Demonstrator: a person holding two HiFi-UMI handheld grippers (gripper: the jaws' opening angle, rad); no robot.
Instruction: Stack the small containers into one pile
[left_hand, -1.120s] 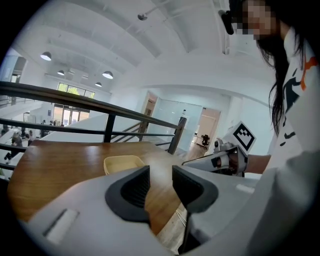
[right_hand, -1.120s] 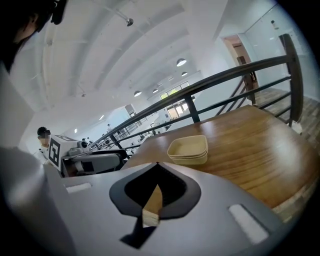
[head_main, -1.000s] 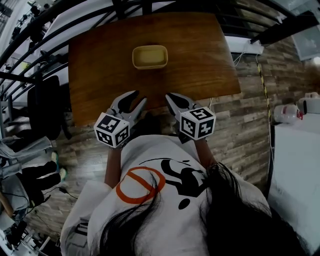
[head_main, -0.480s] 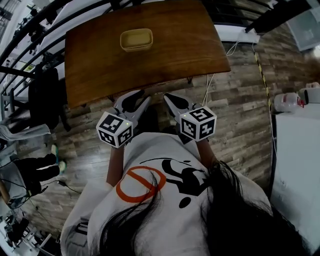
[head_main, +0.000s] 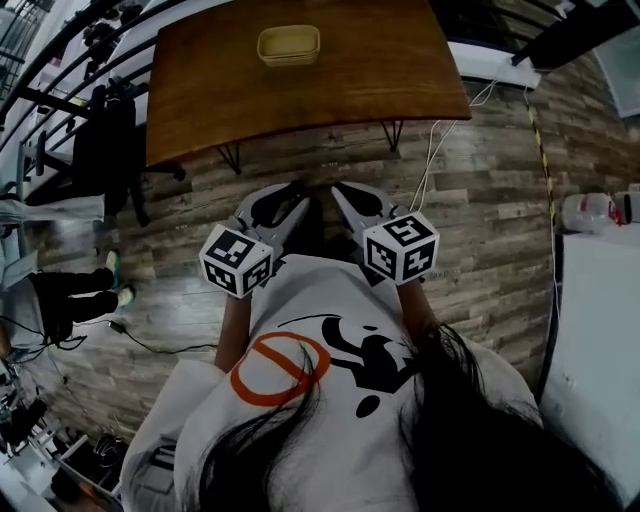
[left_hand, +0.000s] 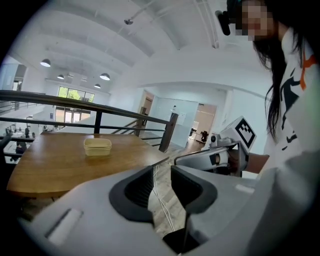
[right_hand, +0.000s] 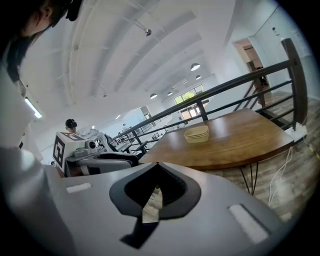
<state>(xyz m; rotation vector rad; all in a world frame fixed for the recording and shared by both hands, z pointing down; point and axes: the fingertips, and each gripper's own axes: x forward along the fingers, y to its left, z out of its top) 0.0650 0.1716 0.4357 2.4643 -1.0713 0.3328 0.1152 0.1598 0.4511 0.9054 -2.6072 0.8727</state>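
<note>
A pile of small yellow containers (head_main: 288, 45) sits nested on the brown wooden table (head_main: 380, 70), far from both grippers. It also shows in the left gripper view as the pile (left_hand: 97, 147) and in the right gripper view as the pile (right_hand: 196, 134). My left gripper (head_main: 287, 192) hangs over the plank floor, short of the table's near edge. Its jaws stand a narrow gap apart with nothing between them (left_hand: 162, 170). My right gripper (head_main: 342, 192) is beside it, shut and empty (right_hand: 156, 164). The person holds both close to the body.
A black railing (left_hand: 100, 111) runs behind the table. Dark chairs and gear (head_main: 105, 150) stand at the left. A white cable (head_main: 432, 165) trails from the table to the floor. A white counter (head_main: 600, 330) with bottles (head_main: 585, 210) is at the right.
Both grippers have drawn back from the table over the floor. The table and the pile now lie farther away, higher in the head view. The left jaws look closer together.
</note>
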